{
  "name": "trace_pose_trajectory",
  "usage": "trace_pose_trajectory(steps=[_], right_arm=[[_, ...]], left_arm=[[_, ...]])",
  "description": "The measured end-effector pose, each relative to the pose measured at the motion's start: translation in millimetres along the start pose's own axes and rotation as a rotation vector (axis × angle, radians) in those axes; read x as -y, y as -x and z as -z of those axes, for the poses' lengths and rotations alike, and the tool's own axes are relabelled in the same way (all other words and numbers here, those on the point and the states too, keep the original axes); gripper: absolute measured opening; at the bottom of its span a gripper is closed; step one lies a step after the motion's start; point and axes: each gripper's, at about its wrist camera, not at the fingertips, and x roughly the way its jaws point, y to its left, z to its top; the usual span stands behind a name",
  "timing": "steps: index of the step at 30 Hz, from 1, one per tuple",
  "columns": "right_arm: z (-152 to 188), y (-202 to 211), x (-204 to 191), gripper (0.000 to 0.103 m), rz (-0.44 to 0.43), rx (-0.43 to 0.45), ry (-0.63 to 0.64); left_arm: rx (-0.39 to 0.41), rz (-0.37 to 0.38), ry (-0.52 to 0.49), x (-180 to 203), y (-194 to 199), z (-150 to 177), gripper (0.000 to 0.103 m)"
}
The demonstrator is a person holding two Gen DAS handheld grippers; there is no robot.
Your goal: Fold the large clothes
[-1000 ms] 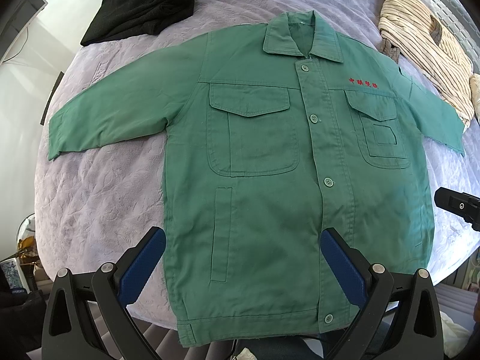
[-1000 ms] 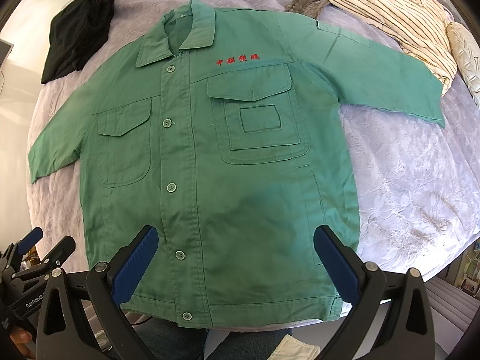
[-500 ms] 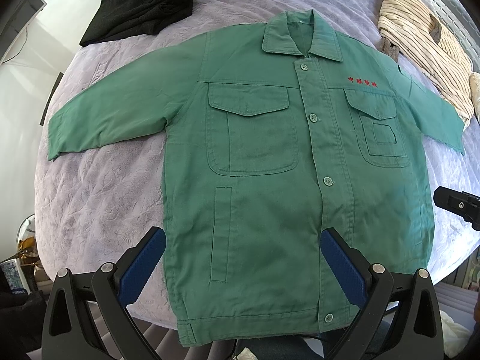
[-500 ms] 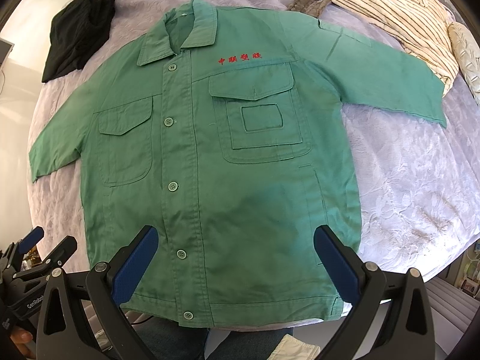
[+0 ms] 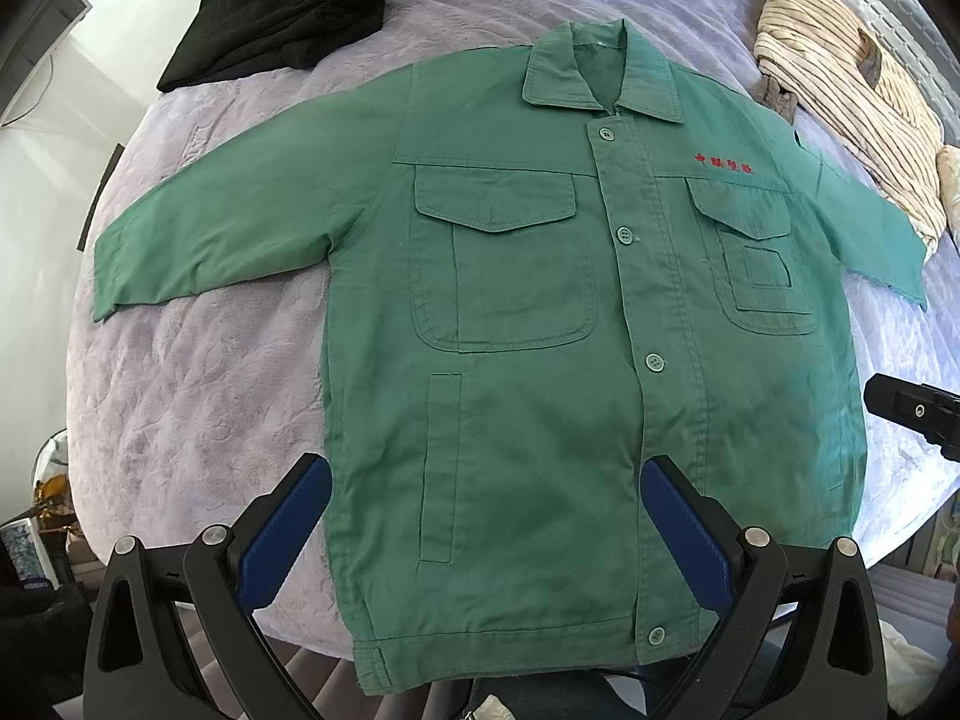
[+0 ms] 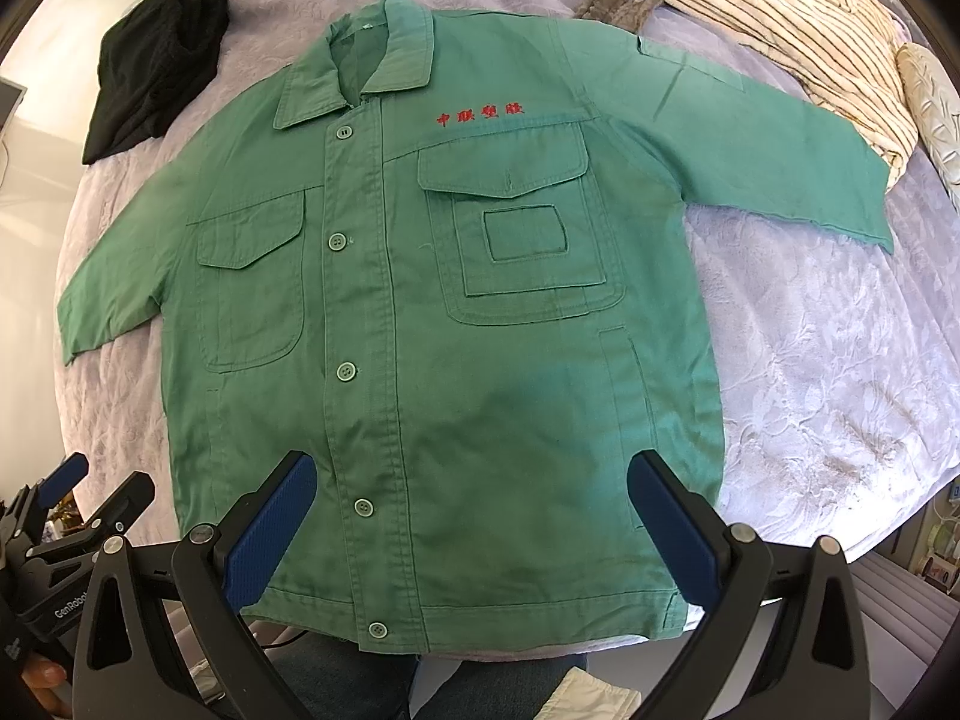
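A green work jacket (image 5: 528, 312) (image 6: 432, 330) lies flat and buttoned on a lilac bedspread, collar far, hem near, both sleeves spread out. Red embroidered characters sit above one chest pocket. My left gripper (image 5: 486, 495) hovers open above the hem, on the side of the plain chest pocket, with nothing between its blue pads. My right gripper (image 6: 471, 480) hovers open above the hem on the lettered side, also holding nothing. In the right wrist view the left gripper (image 6: 90, 489) shows at the lower left edge. The right gripper's tip (image 5: 912, 411) shows at the right edge of the left wrist view.
A black garment (image 5: 288, 6) (image 6: 156, 60) lies bunched at the far left of the bed (image 5: 192, 396). A striped cream garment (image 5: 852, 102) (image 6: 774, 18) lies at the far right beside a pale cushion (image 6: 930, 108). The bed's near edge runs just under the hem; a person's trousers (image 6: 354, 678) show below.
Almost nothing has changed. The right wrist view has shifted very slightly; both grippers stay open over the hem and the jacket has not moved.
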Motion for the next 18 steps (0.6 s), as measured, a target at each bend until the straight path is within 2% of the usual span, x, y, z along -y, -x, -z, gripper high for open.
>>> trace_pose_trajectory(steps=[11, 18], right_arm=[[4, 0, -2, 0.103, 0.014, 0.011, -0.011], [5, 2, -7, 0.103, -0.108, -0.01, -0.054]], left_arm=[[-0.008, 0.064, 0.015, -10, -8, 5, 0.103], [0.028, 0.133, 0.109, -58, -22, -4, 0.103]])
